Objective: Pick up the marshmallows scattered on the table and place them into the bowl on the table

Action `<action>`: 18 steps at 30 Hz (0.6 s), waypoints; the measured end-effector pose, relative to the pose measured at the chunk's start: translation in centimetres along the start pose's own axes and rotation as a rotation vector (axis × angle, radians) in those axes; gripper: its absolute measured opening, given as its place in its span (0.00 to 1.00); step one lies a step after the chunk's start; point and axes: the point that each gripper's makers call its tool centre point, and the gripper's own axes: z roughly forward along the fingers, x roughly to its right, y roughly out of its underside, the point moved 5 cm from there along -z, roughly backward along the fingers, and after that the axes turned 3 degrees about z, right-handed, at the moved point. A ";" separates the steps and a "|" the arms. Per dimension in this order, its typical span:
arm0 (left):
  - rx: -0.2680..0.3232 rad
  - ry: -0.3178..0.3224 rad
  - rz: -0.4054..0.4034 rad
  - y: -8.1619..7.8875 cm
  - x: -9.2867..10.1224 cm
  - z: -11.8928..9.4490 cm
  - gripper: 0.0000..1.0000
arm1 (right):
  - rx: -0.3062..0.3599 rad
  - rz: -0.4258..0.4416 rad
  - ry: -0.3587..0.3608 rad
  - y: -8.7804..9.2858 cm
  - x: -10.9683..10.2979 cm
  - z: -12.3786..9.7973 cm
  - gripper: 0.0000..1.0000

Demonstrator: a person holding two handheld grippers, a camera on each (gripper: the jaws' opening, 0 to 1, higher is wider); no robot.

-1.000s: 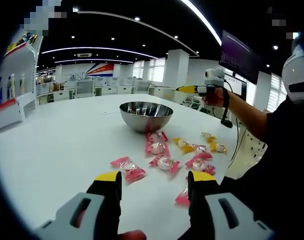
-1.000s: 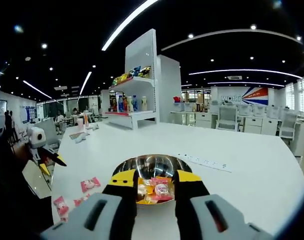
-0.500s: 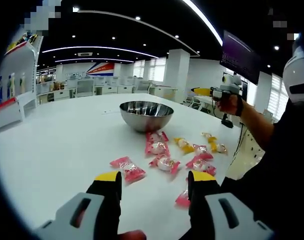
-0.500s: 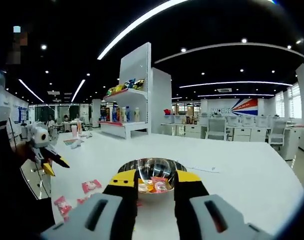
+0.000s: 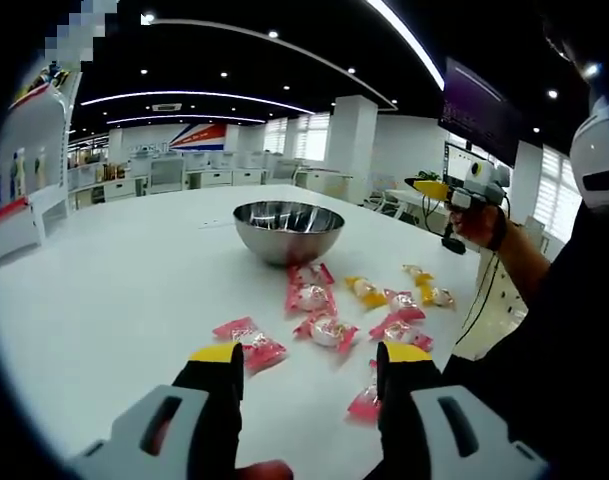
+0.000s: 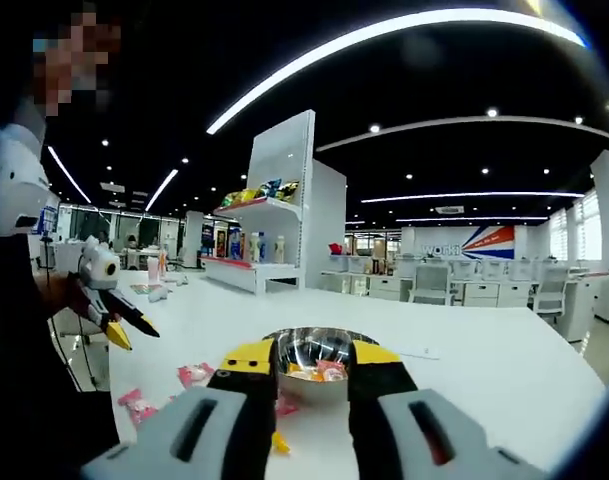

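A steel bowl [image 5: 287, 230] stands mid-table, and in the right gripper view the bowl [image 6: 314, 337] holds several wrapped marshmallows [image 6: 320, 371]. Pink marshmallows [image 5: 327, 330] and yellow ones [image 5: 367, 290] lie scattered on the white table between the bowl and me. My left gripper [image 5: 310, 358] is open, low over the near table, with a pink marshmallow [image 5: 249, 343] just beyond its left jaw and another [image 5: 367, 400] by its right jaw. My right gripper [image 6: 312, 354] is open and empty, pulled back from the bowl; it also appears as the right gripper [image 5: 426, 187] raised at the table's right side.
The left gripper [image 6: 134, 333] appears at the left of the right gripper view, with pink marshmallows [image 6: 137, 403] on the table below it. A shelf unit [image 6: 269, 240] with bottles stands behind the table. The table edge [image 5: 471, 320] runs close on the right, near the person's dark sleeve.
My right gripper has drawn back from over the bowl, which now looks smaller and farther between its jaws. The left gripper has barely moved; the marshmallows on the table lie as before.
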 end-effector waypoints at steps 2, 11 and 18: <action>0.000 0.002 0.002 -0.1 0.1 0.0 0.54 | 0.008 0.013 0.009 0.1 0.1 -0.4 0.27; -0.018 -0.013 -0.015 0.4 -0.2 0.9 0.54 | -0.014 -0.002 0.041 1.2 0.8 -1.2 0.27; -0.015 -0.063 -0.055 -0.1 -1.2 2.5 0.52 | -0.010 0.009 0.034 1.6 0.9 -1.0 0.27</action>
